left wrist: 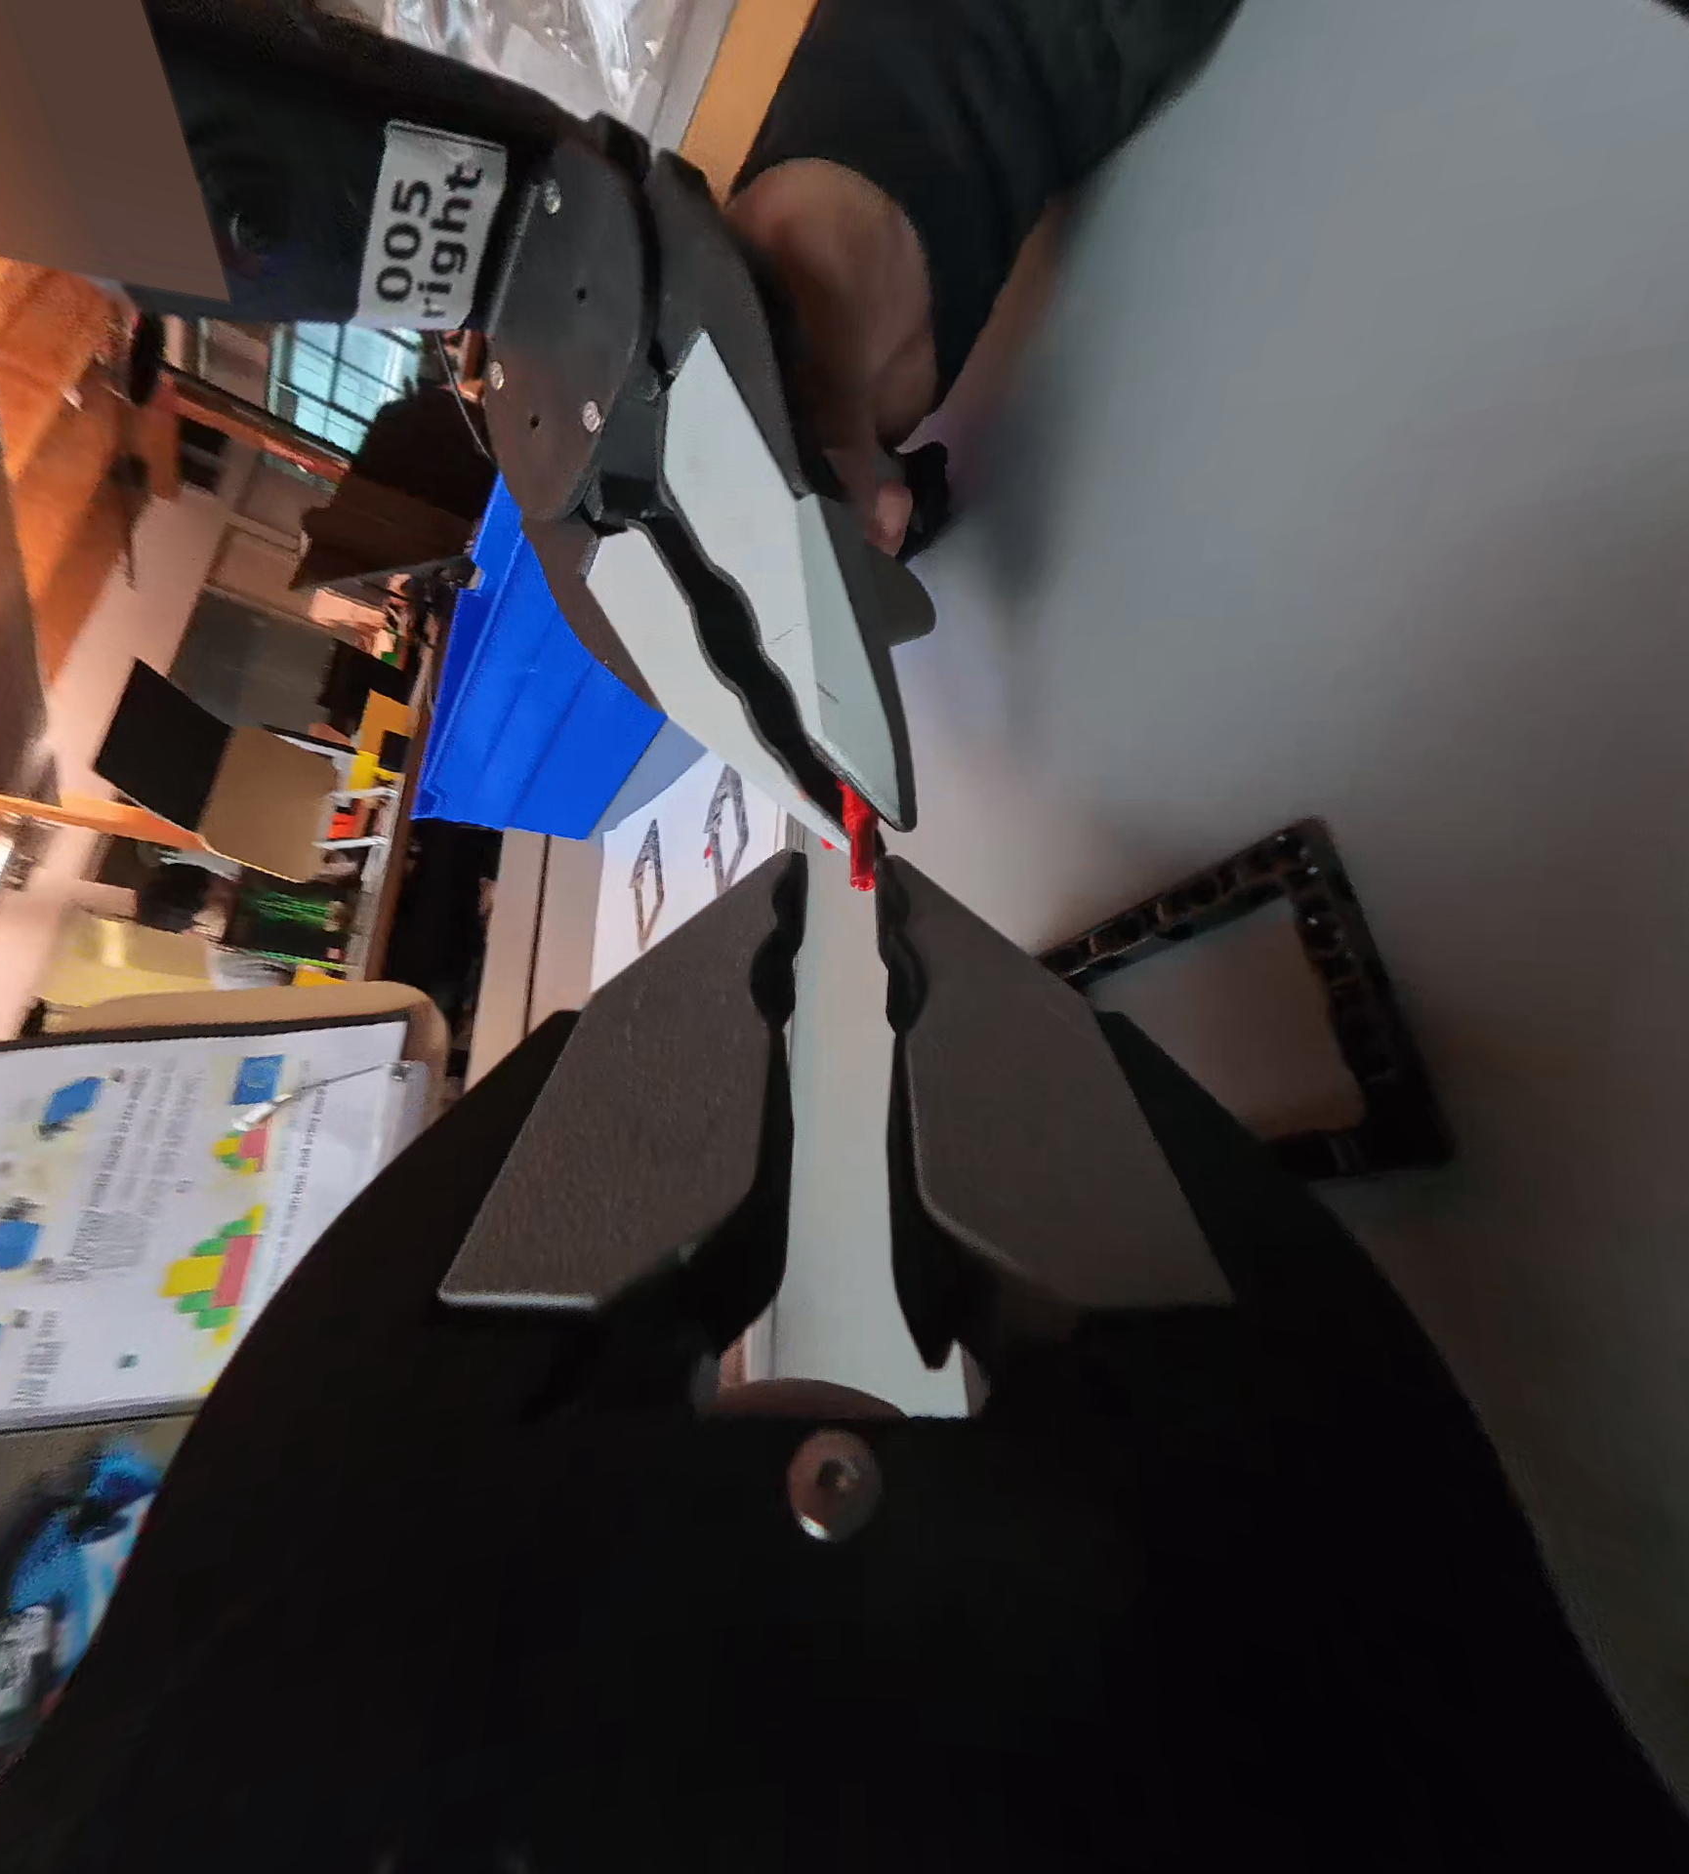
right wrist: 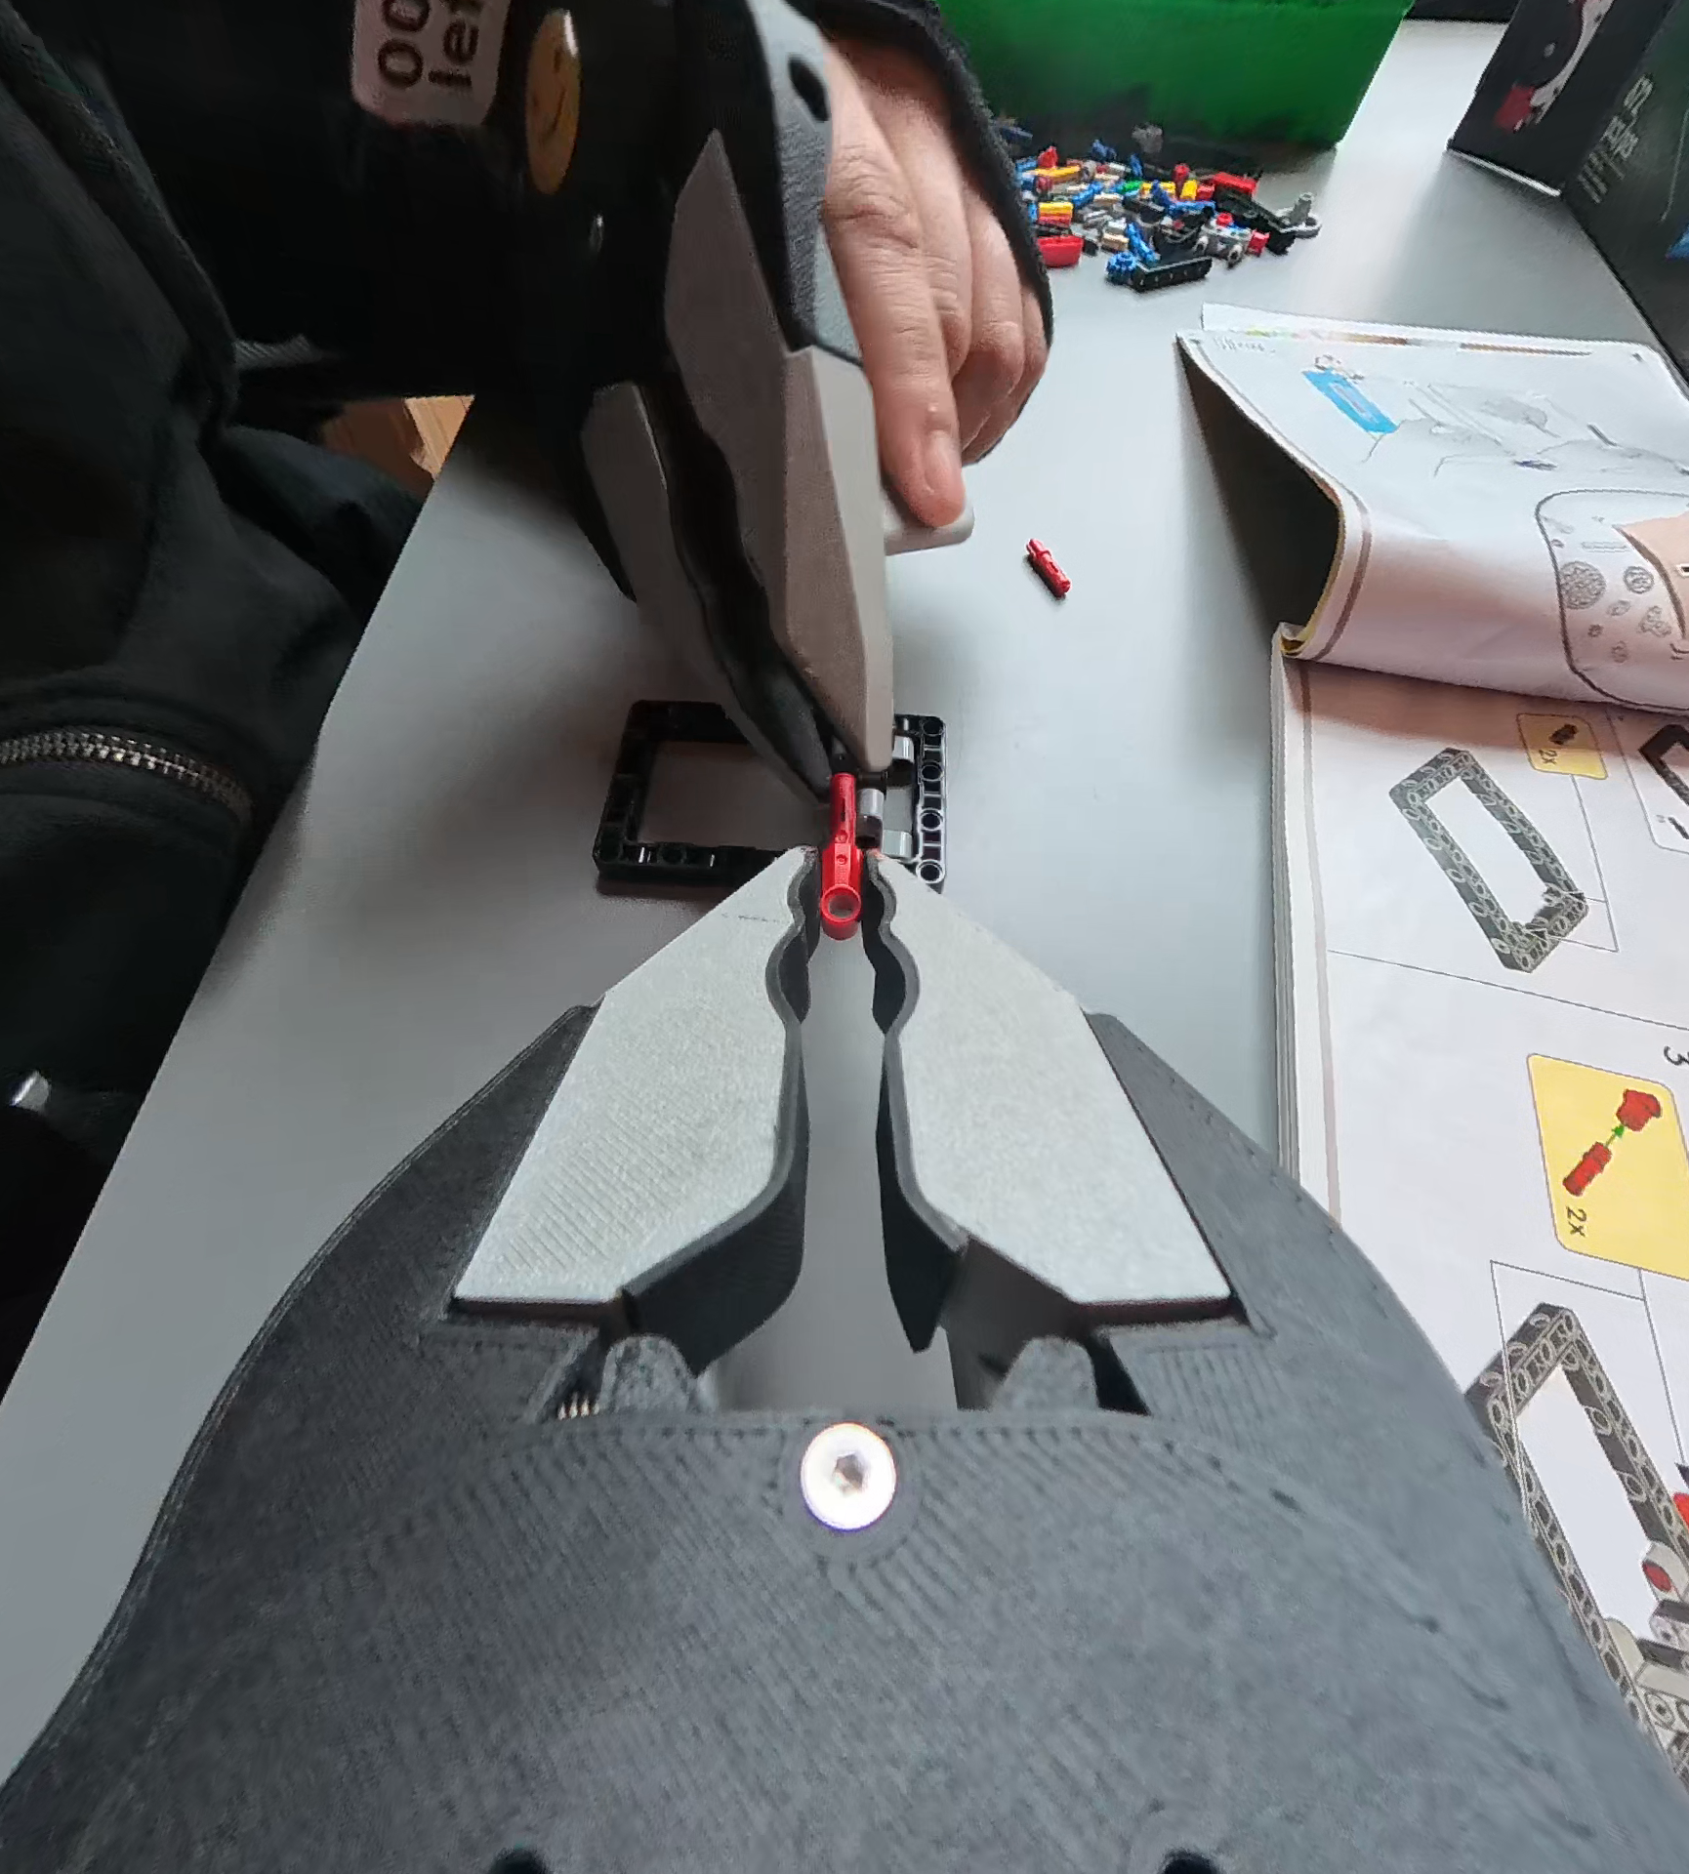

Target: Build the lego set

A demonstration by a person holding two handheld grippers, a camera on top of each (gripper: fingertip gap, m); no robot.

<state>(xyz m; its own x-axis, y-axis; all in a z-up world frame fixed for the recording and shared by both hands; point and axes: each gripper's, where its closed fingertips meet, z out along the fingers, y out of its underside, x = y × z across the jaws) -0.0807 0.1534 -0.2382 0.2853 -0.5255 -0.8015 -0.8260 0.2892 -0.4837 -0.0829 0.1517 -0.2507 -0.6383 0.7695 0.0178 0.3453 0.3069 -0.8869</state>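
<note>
The step in hand is judged to be the joining of two small red parts in mid-air, as pictured in the yellow panel of the open instruction booklet at the right edge of the counter.

The right gripper is pressed together on a red connector, held by its ringed end at the very tips. The left gripper comes down from above and is closed on the upper end of a red pin; in the left wrist view its tips stand slightly apart with the pin at them, so the firmness of that grip cannot be told. Pin and connector are in line and touching.

The black frame lies flat on the counter directly behind the two grippers, near the front edge. A spare red pin lies apart toward the middle, and loose pieces are heaped at the far edge.

For the next move, straight pressure along the shared axis is called for, with both grips kept firm. Slight tilt may cause the pin to slip out.
</note>
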